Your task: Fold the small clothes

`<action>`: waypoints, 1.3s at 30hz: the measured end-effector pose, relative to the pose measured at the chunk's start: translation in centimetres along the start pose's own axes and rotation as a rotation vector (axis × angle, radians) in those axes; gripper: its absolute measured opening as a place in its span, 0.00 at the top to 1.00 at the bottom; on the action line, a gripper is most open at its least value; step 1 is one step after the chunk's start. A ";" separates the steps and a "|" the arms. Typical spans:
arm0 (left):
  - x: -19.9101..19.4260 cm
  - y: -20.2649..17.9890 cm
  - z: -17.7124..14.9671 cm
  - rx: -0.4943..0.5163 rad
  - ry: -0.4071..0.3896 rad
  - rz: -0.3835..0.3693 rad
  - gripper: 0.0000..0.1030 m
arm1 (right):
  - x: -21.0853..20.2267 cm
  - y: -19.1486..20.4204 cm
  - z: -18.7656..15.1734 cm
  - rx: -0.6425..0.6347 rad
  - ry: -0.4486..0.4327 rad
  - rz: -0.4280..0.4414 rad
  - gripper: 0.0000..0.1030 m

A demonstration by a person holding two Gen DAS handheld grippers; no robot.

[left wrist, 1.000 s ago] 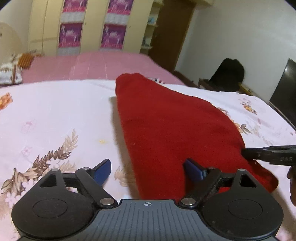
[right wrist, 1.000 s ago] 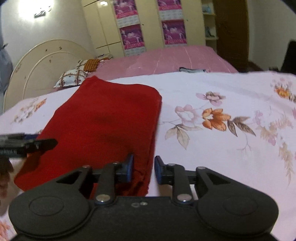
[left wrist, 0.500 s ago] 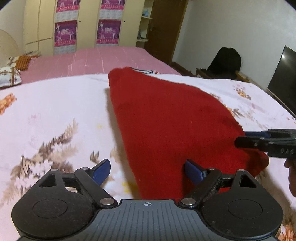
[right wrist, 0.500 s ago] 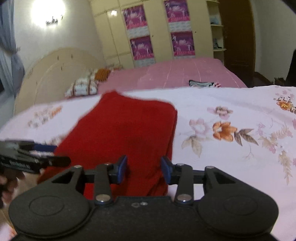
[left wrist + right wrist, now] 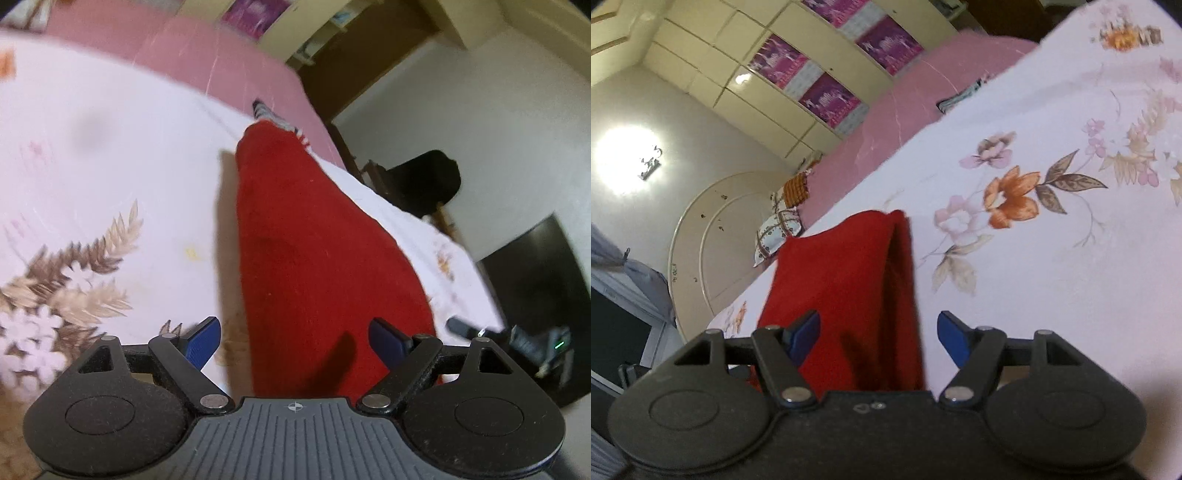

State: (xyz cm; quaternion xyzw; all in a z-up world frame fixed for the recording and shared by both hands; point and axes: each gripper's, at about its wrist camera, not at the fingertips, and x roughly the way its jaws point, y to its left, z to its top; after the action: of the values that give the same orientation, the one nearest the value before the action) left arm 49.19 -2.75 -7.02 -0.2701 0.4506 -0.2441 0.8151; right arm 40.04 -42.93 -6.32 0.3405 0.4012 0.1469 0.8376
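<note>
Your red cloth (image 5: 314, 258) lies on the flowered bedsheet (image 5: 92, 166) as a long narrow shape. In the right wrist view you see a doubled edge along its right side, so at least one fold seems to be done. I judge that one more fold across the length is left, and maybe some smoothing.

Your left gripper (image 5: 295, 341) has its fingers wide apart and they hold nothing; the near end of the cloth lies between them. Your right gripper (image 5: 877, 338) is the same: fingers apart, with the cloth's near end below the gap.

The near edge of the cloth is hidden behind both gripper bodies, so you cannot tell whether a finger touches it. Both views are tilted and somewhat blurred. A striped item (image 5: 277, 120) behind the far end is too small to name.
</note>
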 end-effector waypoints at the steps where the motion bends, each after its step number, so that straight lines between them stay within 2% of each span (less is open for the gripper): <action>1: 0.4 0.3 0.2 -0.013 0.021 -0.021 0.16 | 0.4 -0.3 0.2 0.014 0.026 0.019 0.32; 3: 1.1 0.5 0.3 0.006 0.040 -0.016 0.18 | 1.2 -0.6 0.4 0.012 0.067 0.034 0.32; 4: 1.4 0.4 0.3 0.029 0.044 -0.005 0.25 | 1.6 -0.7 0.4 0.001 0.084 0.027 0.32; 5: 1.6 0.1 0.3 0.047 0.041 -0.001 0.26 | 2.0 -0.8 0.3 -0.006 0.104 0.032 0.33; 10: 2.5 -0.5 1.0 0.061 0.047 -0.006 0.26 | 3.5 -0.6 0.4 -0.048 0.148 0.083 0.35; 17: 4.5 -2.0 2.5 0.102 0.114 -0.031 0.26 | 5.3 0.9 1.1 -0.119 0.199 0.129 0.37; 19: 4.6 -2.5 2.5 0.128 0.114 -0.015 0.34 | 5.6 1.2 1.0 -0.128 0.196 0.134 0.39; 23: 4.5 -3.3 1.8 0.185 0.087 0.020 0.44 | 5.3 1.4 0.4 -0.165 0.162 0.107 0.52; 26: 3.8 -4.5 1.8 0.249 0.061 0.029 0.54 | 5.1 2.8 0.0 -0.220 0.147 0.068 0.59; 28: 3.1 -4.7 2.0 0.258 0.056 0.024 0.56 | 4.7 3.6 0.0 -0.249 0.133 0.065 0.61; 34: -0.1 -6.3 2.3 0.314 0.025 0.029 0.57 | 3.2 6.4 0.1 -0.287 0.112 0.106 0.62; 39: -4.4 -6.7 2.8 0.328 -0.013 0.039 0.57 | 2.5 9.8 -0.3 -0.343 0.110 0.122 0.62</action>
State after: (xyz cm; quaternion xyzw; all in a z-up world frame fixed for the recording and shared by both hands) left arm 48.49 -4.21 1.35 -0.1262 0.4045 -0.2969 0.8557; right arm 41.69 -34.40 -1.10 0.2081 0.3940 0.2820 0.8497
